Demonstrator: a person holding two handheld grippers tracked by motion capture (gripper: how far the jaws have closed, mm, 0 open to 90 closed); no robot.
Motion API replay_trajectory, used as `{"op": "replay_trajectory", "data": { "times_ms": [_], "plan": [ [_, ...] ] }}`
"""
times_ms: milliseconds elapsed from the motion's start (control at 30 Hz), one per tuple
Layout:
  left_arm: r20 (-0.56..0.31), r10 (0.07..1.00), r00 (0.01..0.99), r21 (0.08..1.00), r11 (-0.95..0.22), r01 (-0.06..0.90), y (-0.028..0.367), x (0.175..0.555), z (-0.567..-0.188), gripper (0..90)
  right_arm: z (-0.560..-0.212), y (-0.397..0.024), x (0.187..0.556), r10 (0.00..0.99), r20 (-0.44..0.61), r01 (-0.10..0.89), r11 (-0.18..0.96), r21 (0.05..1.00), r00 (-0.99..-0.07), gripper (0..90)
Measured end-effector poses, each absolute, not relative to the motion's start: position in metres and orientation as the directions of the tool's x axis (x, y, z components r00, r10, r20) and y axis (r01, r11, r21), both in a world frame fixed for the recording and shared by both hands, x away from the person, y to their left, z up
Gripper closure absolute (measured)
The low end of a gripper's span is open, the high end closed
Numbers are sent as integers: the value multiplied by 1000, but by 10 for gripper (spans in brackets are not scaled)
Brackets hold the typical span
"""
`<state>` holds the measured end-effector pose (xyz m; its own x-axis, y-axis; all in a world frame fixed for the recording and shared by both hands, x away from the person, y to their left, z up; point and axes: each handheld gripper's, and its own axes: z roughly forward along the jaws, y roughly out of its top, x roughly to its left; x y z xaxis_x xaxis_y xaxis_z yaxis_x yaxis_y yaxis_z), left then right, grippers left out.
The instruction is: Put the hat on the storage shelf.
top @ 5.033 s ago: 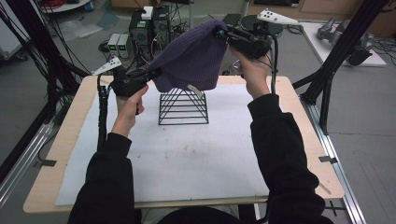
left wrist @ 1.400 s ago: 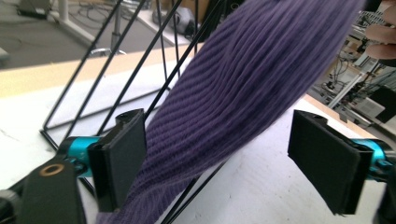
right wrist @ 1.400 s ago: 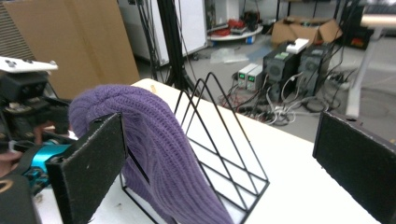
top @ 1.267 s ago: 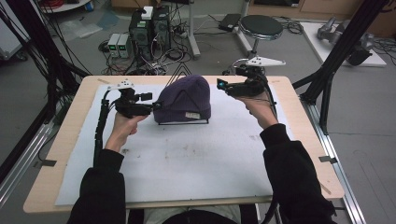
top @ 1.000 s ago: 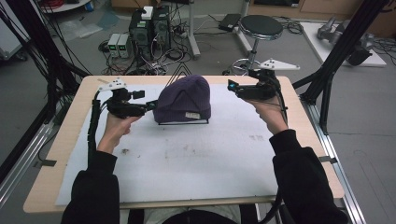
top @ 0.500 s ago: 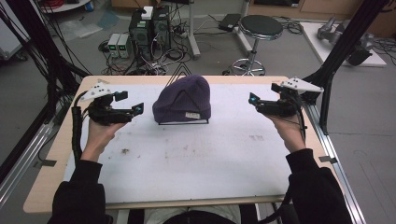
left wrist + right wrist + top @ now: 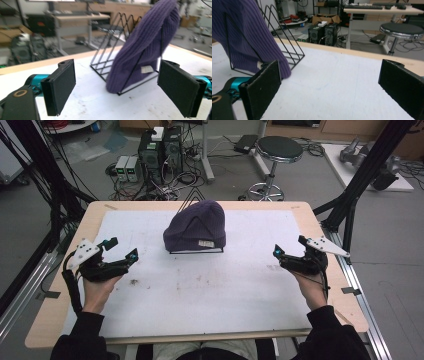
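White sheeting (image 7: 200,300) covers the wooden table, with computer towers and a stool on the floor beyond. Purple beanie (image 7: 196,227) sits draped over the black wire rack (image 7: 105,62) at the far centre of the sheet. Left gripper (image 7: 131,256) rests well to the left of the beanie, jaws spread wide, holding nothing. Right gripper (image 7: 278,252) lies well to the right of it, likewise wide open and empty. Judgement: draping appears complete; no further handling seems required beyond keeping both grippers clear
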<state>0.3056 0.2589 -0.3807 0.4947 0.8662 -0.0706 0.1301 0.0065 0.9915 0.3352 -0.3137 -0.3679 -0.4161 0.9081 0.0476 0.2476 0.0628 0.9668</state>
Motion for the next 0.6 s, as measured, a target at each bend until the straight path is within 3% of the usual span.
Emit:
{"op": "replay_trajectory", "data": {
  "times_ms": [400,600],
  "plan": [
    [-77,915,395,992,32,120,262,284,-415,154,-412,-322,316,952,7,150,41,988,-306,35],
    [-81,968,237,996,68,62,270,274,-427,150,-419,-313,304,979,-30,96,50,994,-199,37]
  ]
}}
